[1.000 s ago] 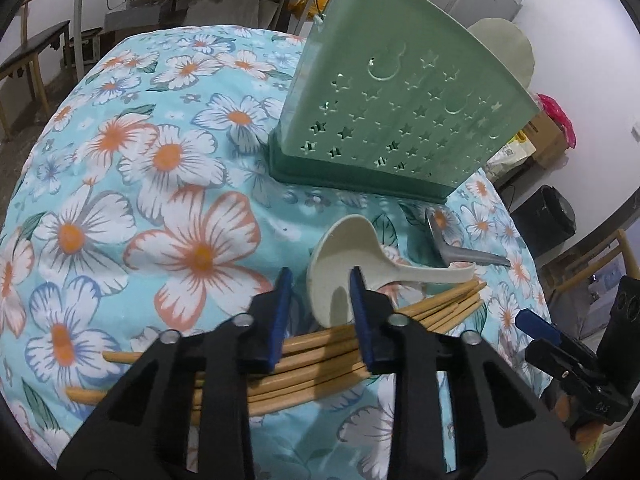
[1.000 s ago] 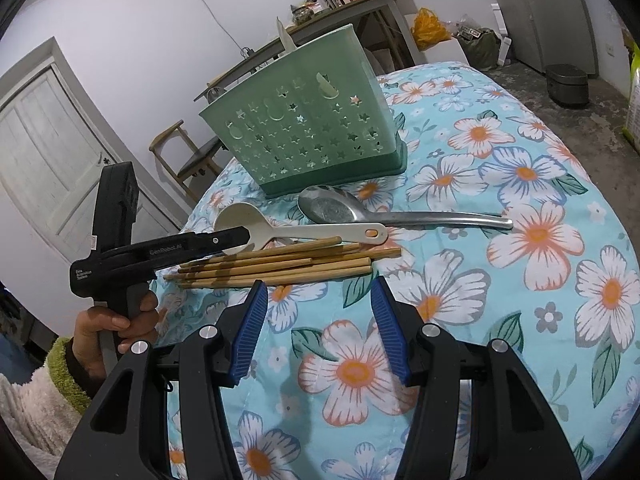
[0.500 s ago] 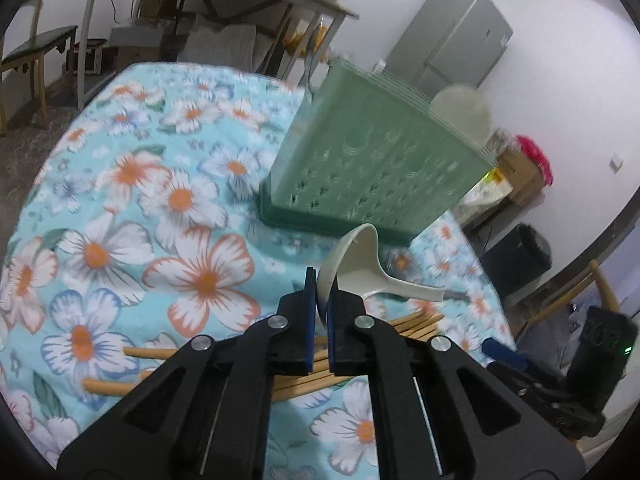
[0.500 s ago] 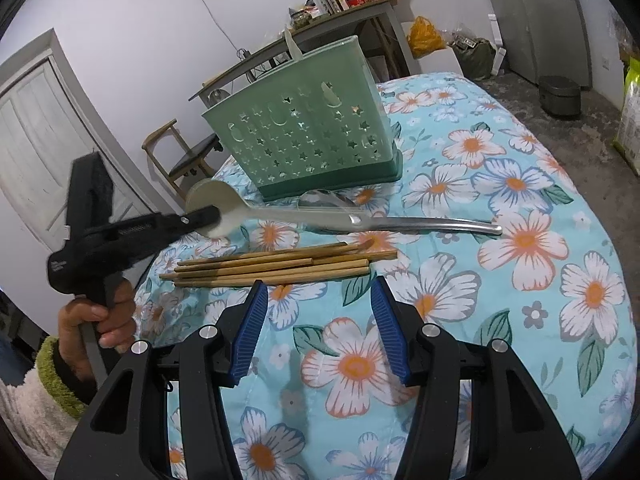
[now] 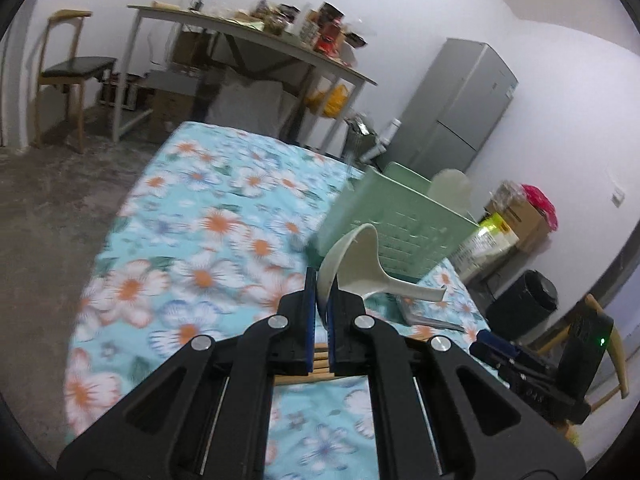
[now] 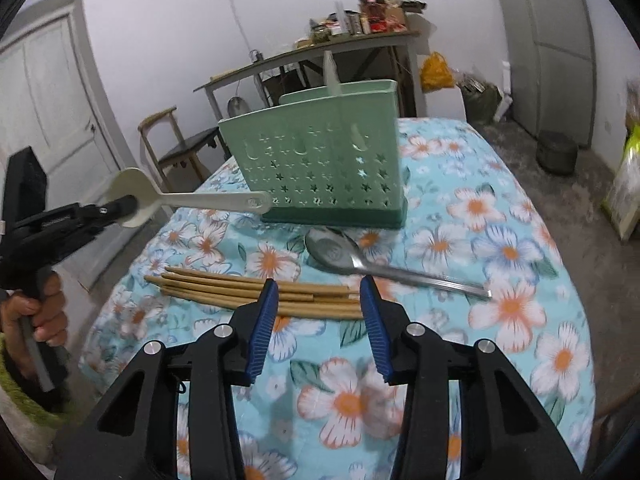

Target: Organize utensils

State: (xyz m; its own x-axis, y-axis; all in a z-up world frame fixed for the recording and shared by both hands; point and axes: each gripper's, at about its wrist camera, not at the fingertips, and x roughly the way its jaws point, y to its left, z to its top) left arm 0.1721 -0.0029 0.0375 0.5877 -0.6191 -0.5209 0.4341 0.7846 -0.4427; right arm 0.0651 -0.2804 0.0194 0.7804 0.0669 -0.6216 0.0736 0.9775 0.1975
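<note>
My left gripper [image 5: 322, 300] is shut on the bowl rim of a cream plastic spoon [image 5: 356, 260] and holds it in the air. From the right wrist view, that spoon [image 6: 200, 200] hangs level at the left, its handle end near the green perforated utensil holder [image 6: 320, 160]. My right gripper [image 6: 319, 300] hovers over a bundle of bamboo chopsticks [image 6: 224, 288] lying on the floral tablecloth. Its jaws are closing, and the pads do not press on the chopsticks. A metal spoon [image 6: 360, 260] lies between the chopsticks and the holder.
The table's left edge [image 6: 120, 280] drops to the floor beside the person's hand [image 6: 44, 312]. A white utensil [image 6: 331, 72] stands in the holder. Beyond the table are a wooden chair [image 6: 176, 148], a cluttered side table [image 6: 320, 48] and a grey fridge [image 5: 460, 116].
The left gripper closed on the cream spoon's bowl and lifted it off the table. The right gripper moved forward over the chopsticks and its jaws narrowed.
</note>
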